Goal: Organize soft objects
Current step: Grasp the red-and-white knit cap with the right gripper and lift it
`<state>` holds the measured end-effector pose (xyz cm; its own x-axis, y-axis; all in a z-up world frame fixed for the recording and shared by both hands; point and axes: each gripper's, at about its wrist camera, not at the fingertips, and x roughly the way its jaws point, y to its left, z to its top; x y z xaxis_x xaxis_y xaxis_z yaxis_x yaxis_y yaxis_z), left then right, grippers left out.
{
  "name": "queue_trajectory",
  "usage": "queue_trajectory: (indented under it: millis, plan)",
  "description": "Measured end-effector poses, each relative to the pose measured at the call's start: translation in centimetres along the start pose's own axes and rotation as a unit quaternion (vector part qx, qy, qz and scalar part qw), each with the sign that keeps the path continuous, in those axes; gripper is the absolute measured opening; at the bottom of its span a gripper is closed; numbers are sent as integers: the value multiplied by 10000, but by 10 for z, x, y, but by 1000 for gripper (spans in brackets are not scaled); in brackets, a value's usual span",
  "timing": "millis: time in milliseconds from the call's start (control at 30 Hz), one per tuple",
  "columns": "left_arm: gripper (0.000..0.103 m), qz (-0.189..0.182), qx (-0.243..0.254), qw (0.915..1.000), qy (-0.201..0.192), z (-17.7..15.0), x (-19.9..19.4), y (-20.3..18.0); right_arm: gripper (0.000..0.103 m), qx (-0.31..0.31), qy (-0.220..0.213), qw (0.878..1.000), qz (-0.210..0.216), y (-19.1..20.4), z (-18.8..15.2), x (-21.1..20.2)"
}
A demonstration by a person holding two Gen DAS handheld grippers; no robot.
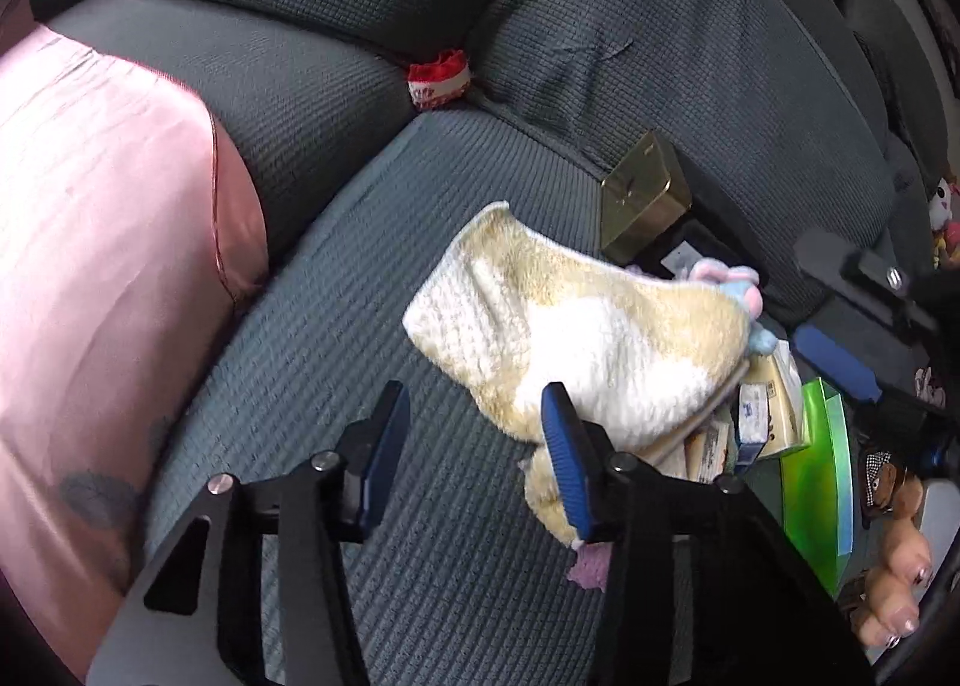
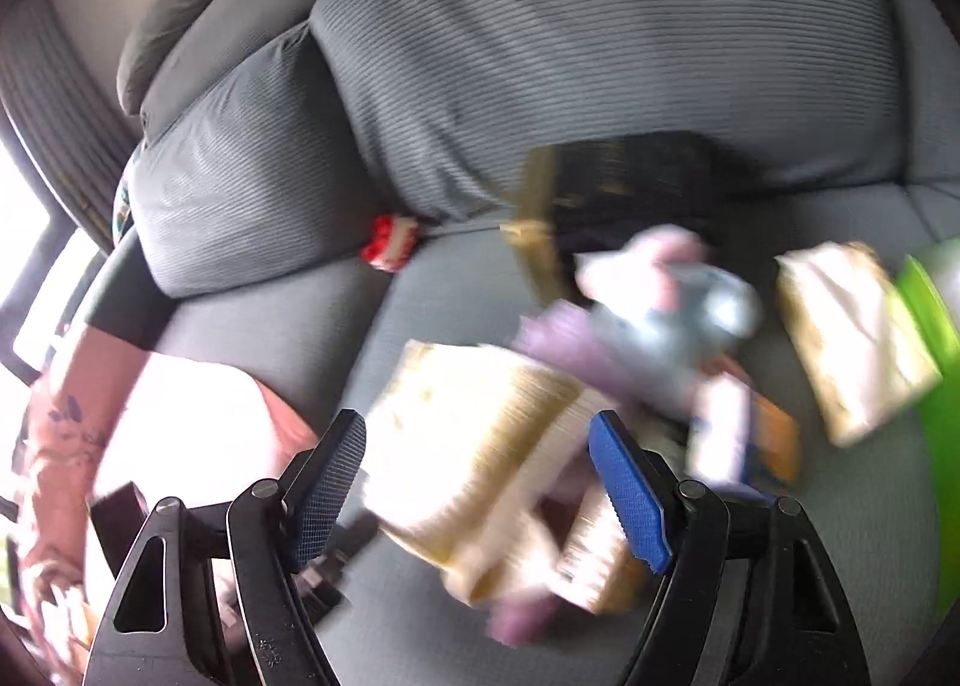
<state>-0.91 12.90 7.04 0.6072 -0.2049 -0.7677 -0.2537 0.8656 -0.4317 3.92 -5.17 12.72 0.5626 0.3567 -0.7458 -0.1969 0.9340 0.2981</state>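
A: Largest first. Grey sofa (image 1: pixel 384 362), ribbed seat cushion, carries everything. Pink pillow (image 1: pixel 102 242) against its left end. Green folder (image 1: pixel 822 470) at the right edge of the seat.

B: And the soft thing in hand?

A: Cream-and-tan fluffy cloth (image 1: pixel 576 326), lying mid-seat, draped over a pile of small cartons (image 1: pixel 768 410). A gold box (image 1: pixel 645 197) sits behind it at the backrest. A small pastel plush (image 1: pixel 732 281) lies at the cloth's far corner, touching it. A red-and-white scrap (image 1: pixel 438 77) is wedged in the cushion gap, well apart.

B: Tools?

A: Left tool (image 1: pixel 474 458): jaws partly open, nothing gripped. One finger lies against the cloth's near edge; the other stands over bare cushion. Right tool (image 2: pixel 480 494): jaws wide, with the cloth between them, though its view is smeared, so I cannot tell whether either pad touches. I see no pinch.

B: Judgement on the step?

A: It looks like a two-point pickup of the cloth. To do it well, shift the left tool sideways so the hem sits between both pads, then close. The right should take a spaced corner, not the same fold. Bite fabric only, since the cartons beneath could come up too. Lift both together, keeping the cloth taut and clear of the plush.
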Motion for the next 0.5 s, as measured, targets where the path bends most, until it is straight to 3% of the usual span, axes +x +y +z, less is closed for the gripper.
queue_trajectory:
  millis: [167,233,300,367,500]
  plan:
    - [42,632,87,9971,-418,48,-7,20,79,222,366,9990,150,48,71,68]
    - [41,672,-16,9967,-445,56,0,37,79,238,508,9984,-50,63,93,107]
    - [34,736,-261,9965,-299,60,9,56,74,188,602,9978,-197,77,107,149]
    - [33,793,-415,9958,-192,64,10,71,66,181,692,9974,-113,88,116,193]
    - [33,1033,-537,9926,-337,71,3,88,66,530,735,9956,-217,91,126,260]
